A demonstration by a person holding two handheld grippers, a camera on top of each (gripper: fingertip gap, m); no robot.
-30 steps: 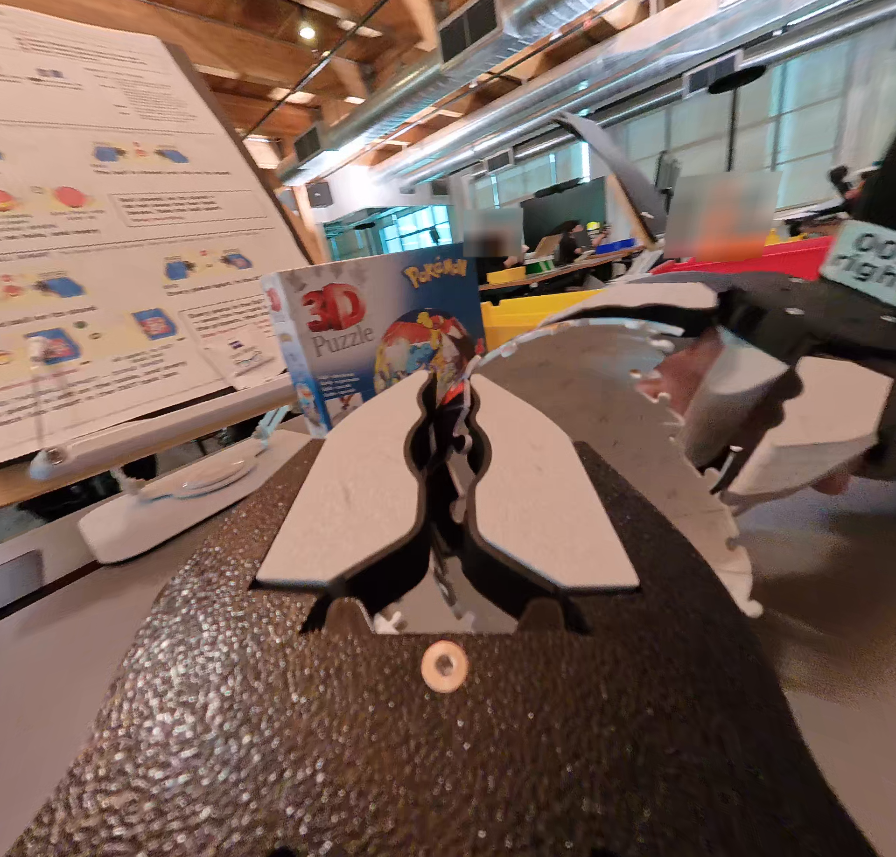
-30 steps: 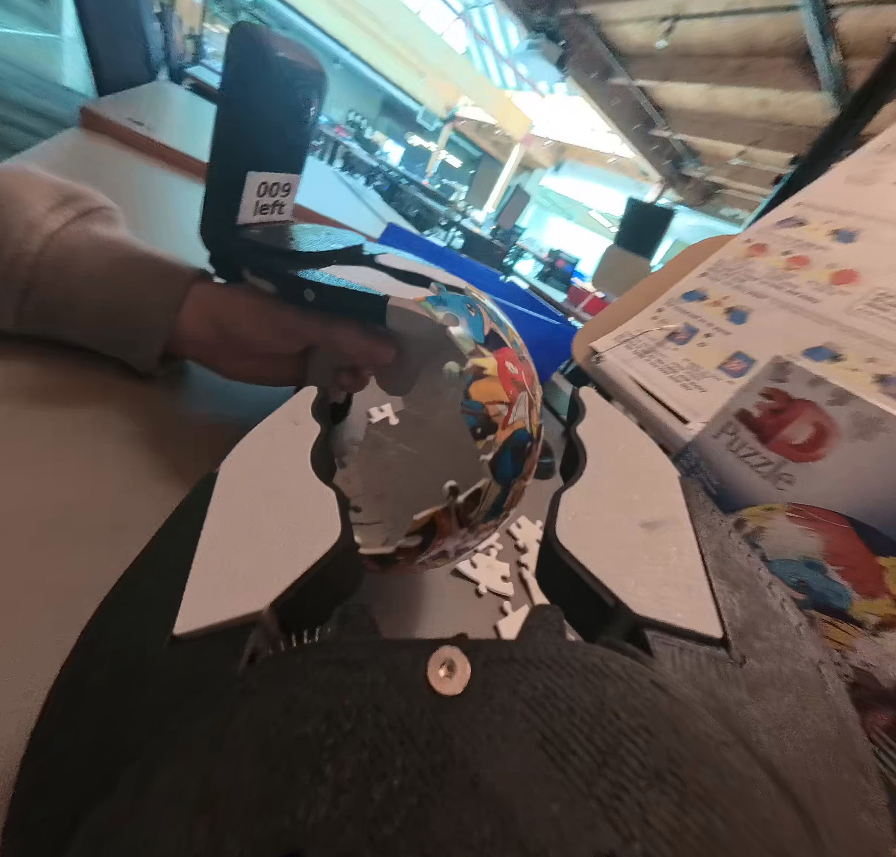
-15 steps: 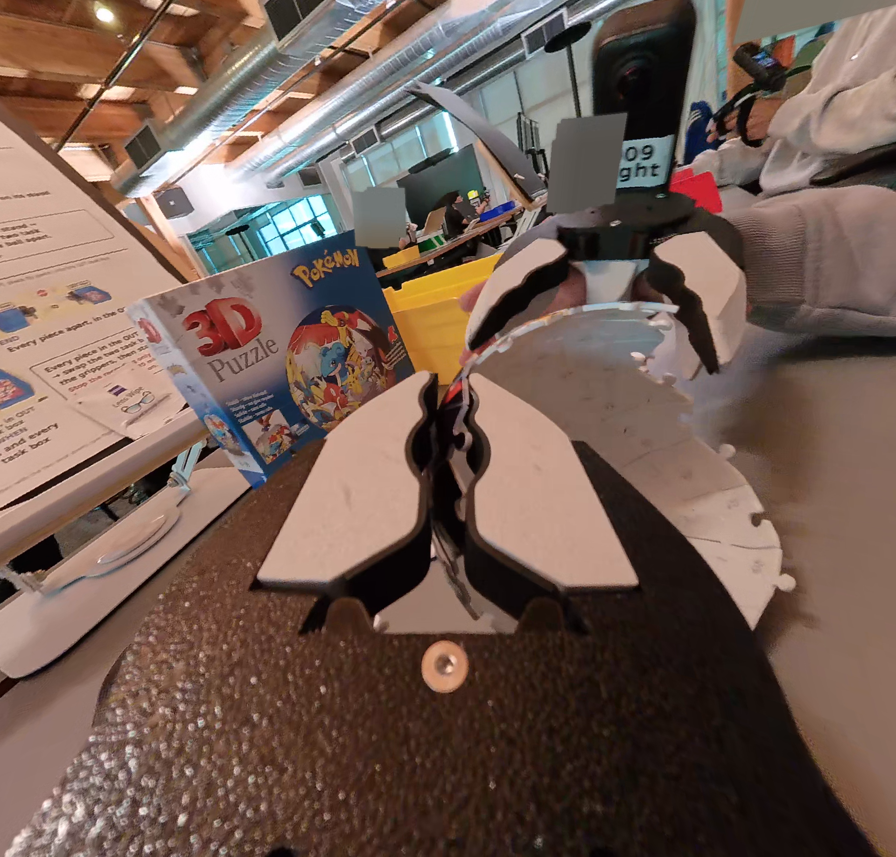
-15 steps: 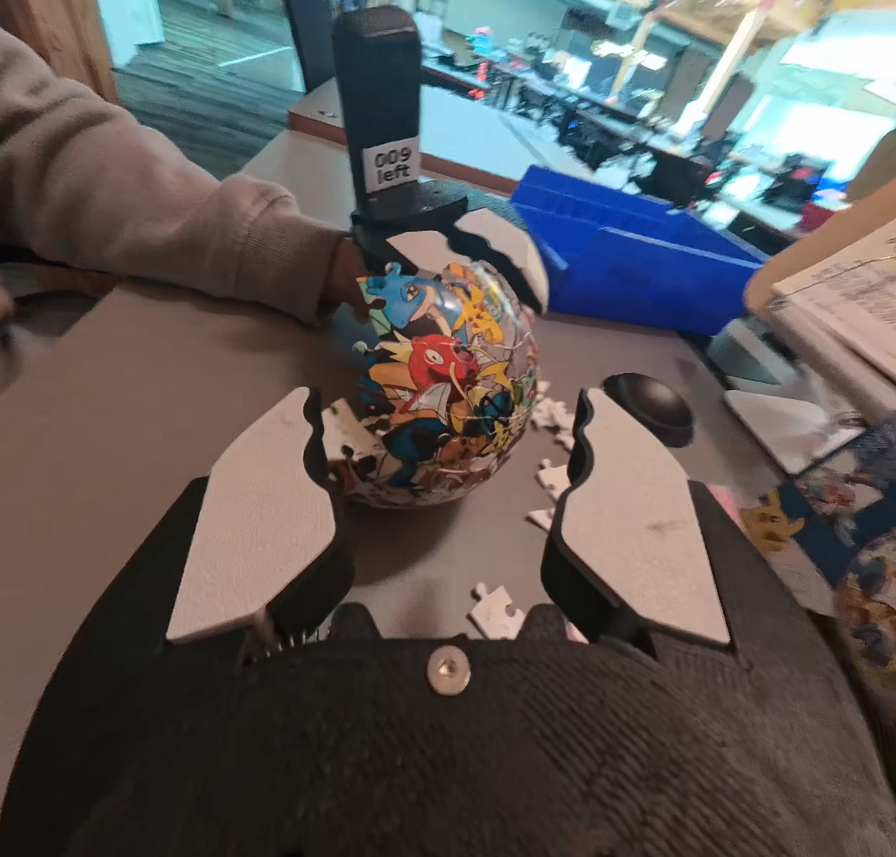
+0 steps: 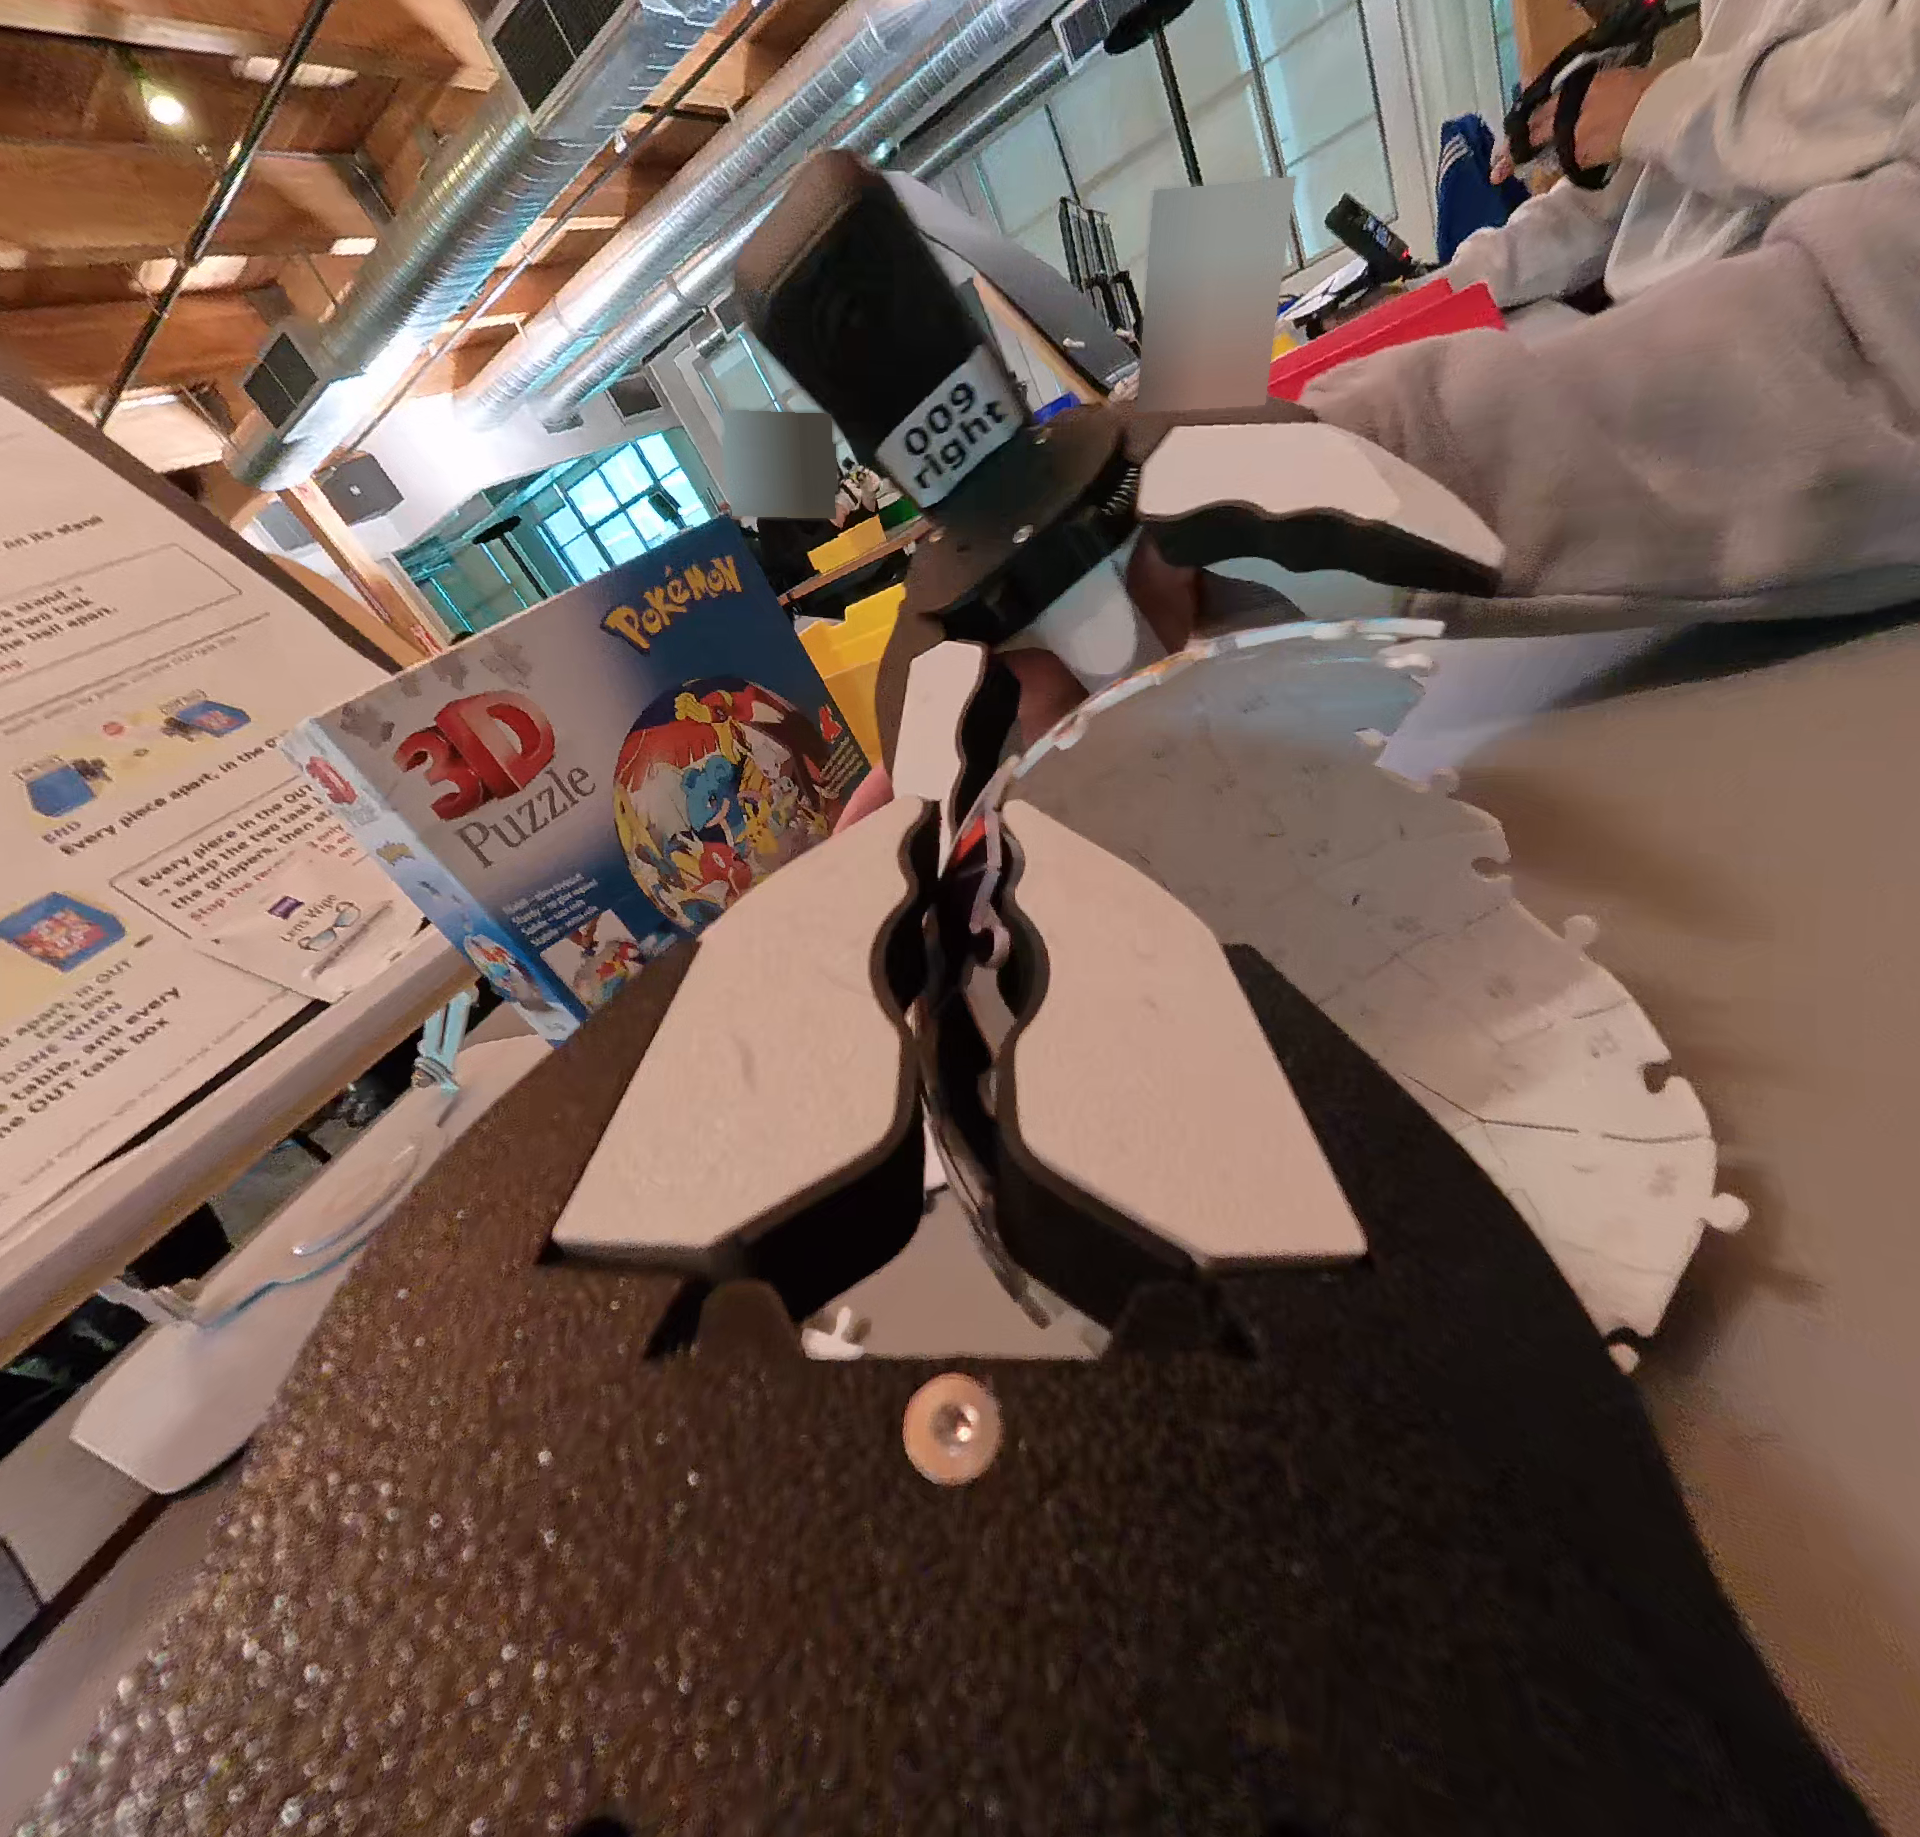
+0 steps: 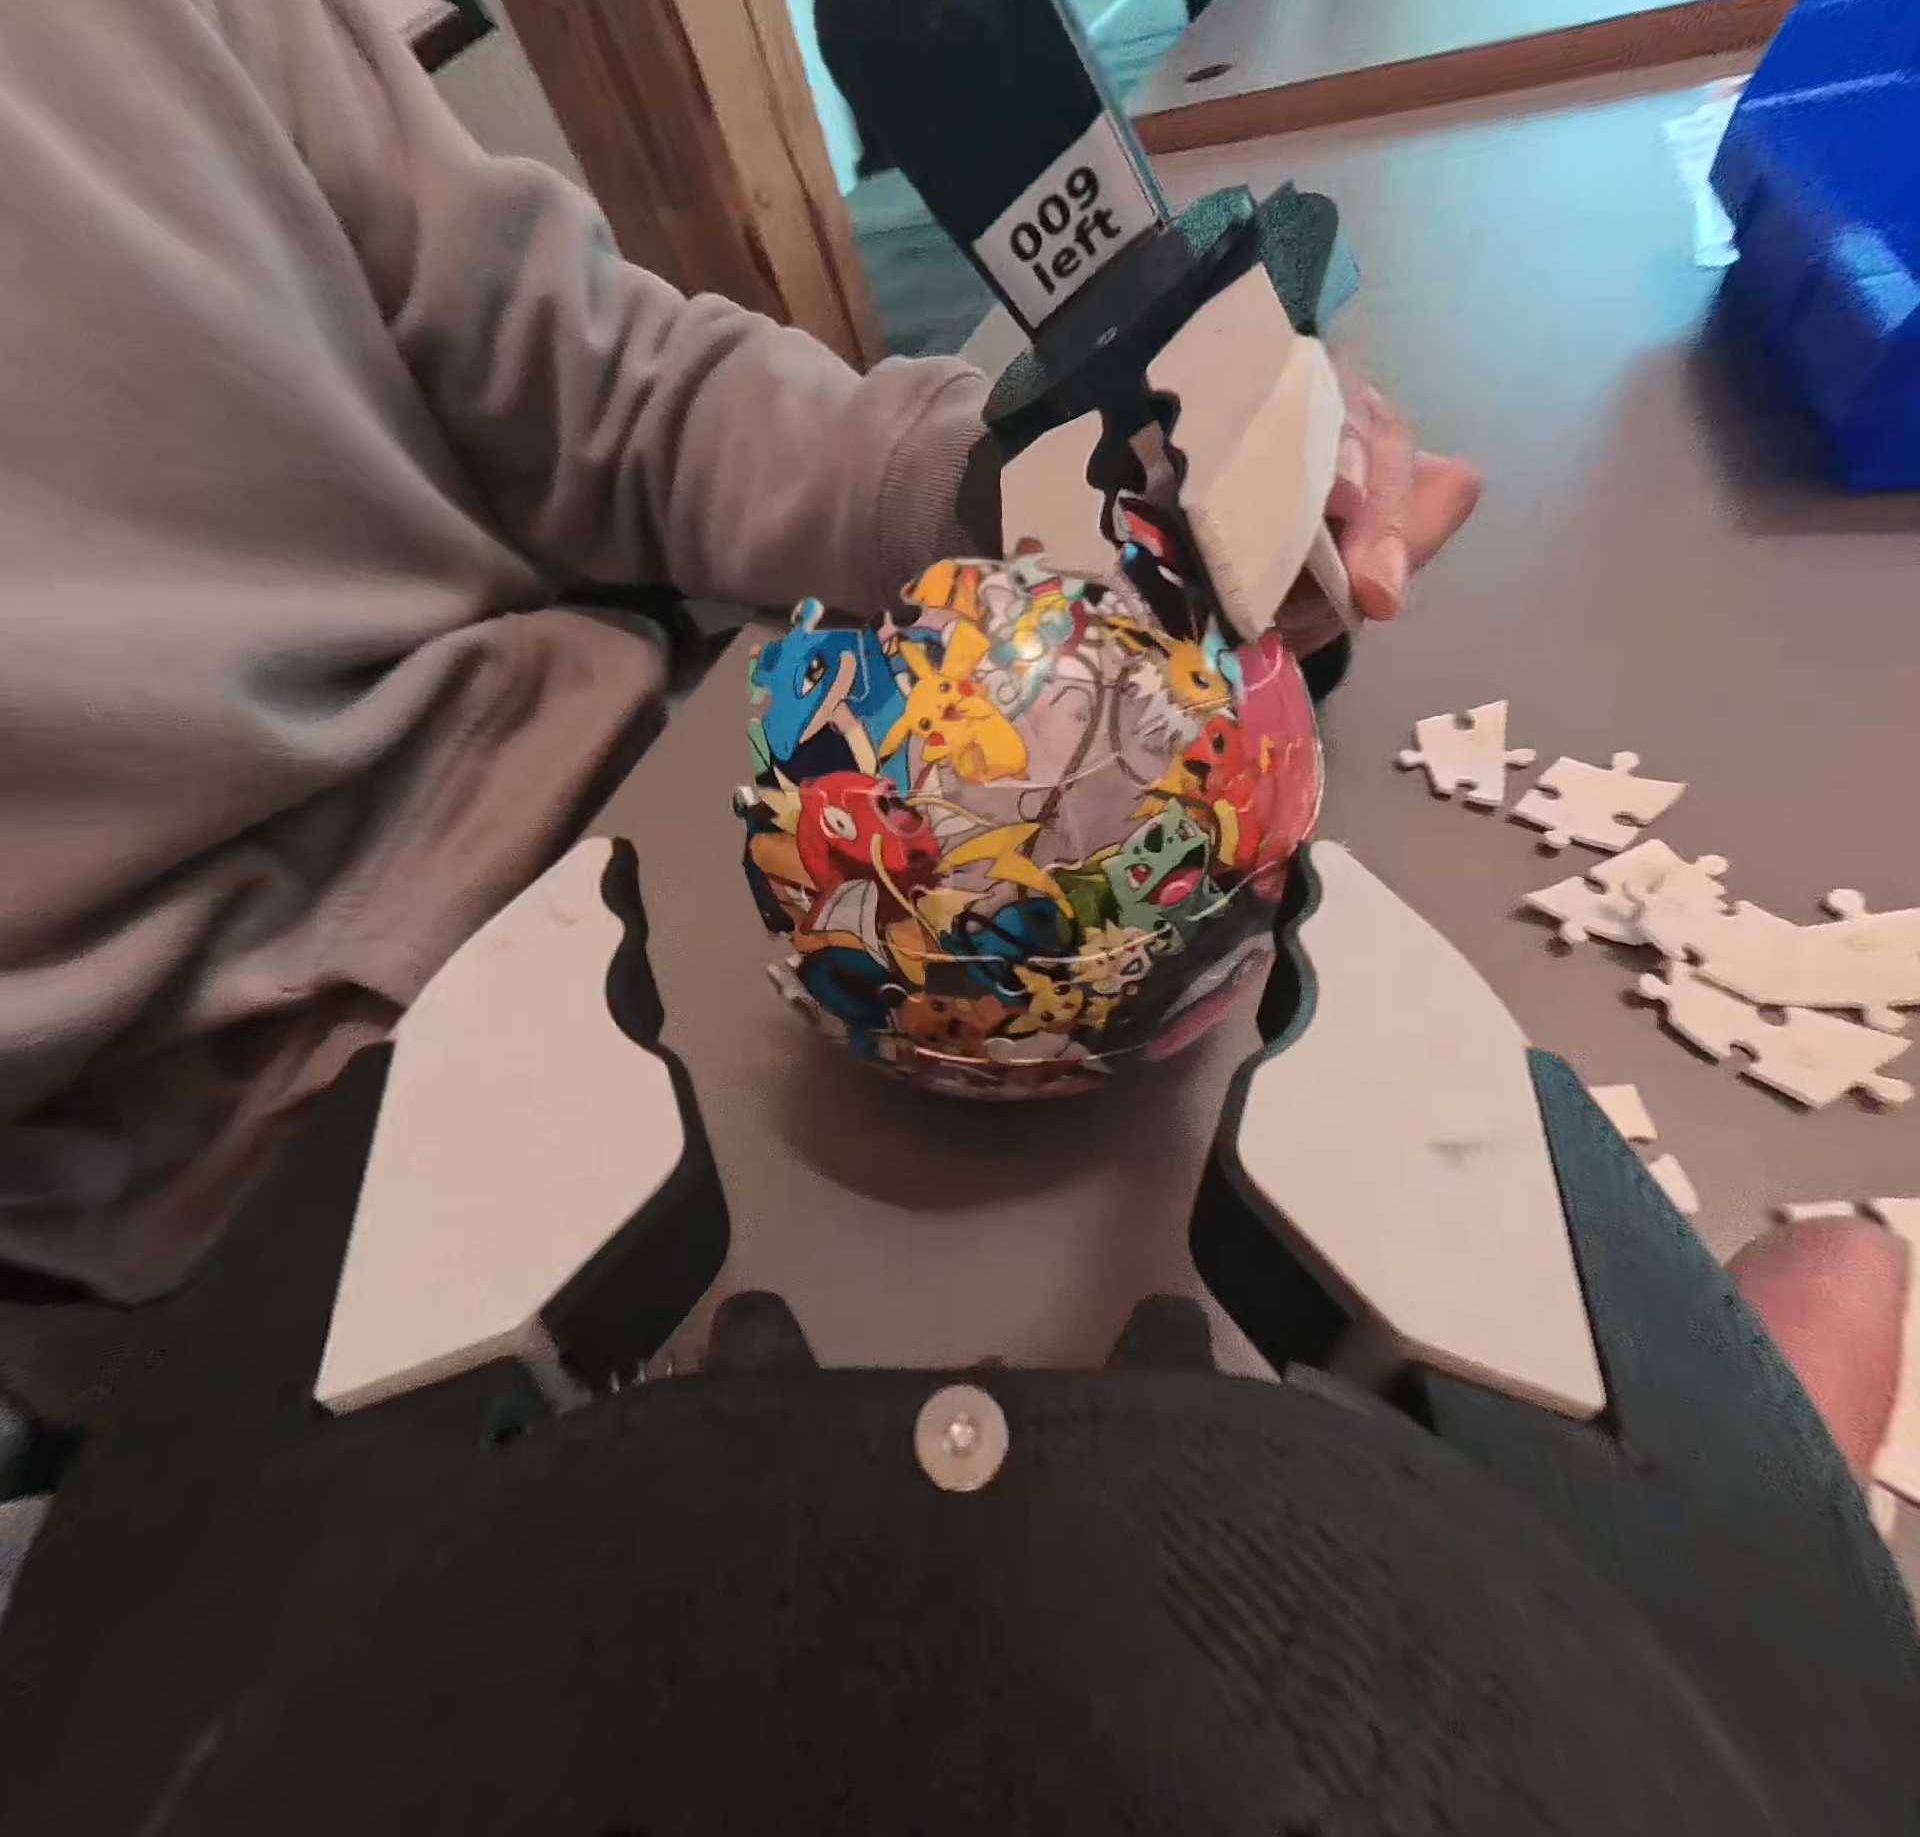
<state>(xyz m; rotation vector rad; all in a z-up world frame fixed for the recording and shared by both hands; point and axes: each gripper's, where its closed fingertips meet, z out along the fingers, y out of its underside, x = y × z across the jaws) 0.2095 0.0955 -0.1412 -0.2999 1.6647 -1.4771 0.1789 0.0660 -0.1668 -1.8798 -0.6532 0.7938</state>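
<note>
My left gripper [image 5: 961,914] has its grey-padded fingers [image 5: 774,1049] pinched tight on the top rim of the colourful, cartoon-printed, partly assembled plastic puzzle ball [image 6: 1029,831]; seen from the left wrist, the shell's plain grey inner side [image 5: 1299,914] curves away to the right with a jagged, toothed edge. My right gripper [image 6: 961,998] is spread wide with nothing between its fingers [image 6: 520,1112], which flank the lower part of the ball without clearly touching it. The ball rests on the grey tabletop [image 6: 1558,644], a good part of the shell already missing. A scatter of loose white-backed puzzle pieces [image 6: 1714,946] lies to the right. Most of the ball is still joined, I judge. Farther out stand the blue-and-white cardboard puzzle box [image 5: 582,790], a printed white instruction sheet [image 5: 125,811] and a blue plastic bin [image 6: 1829,198].
</note>
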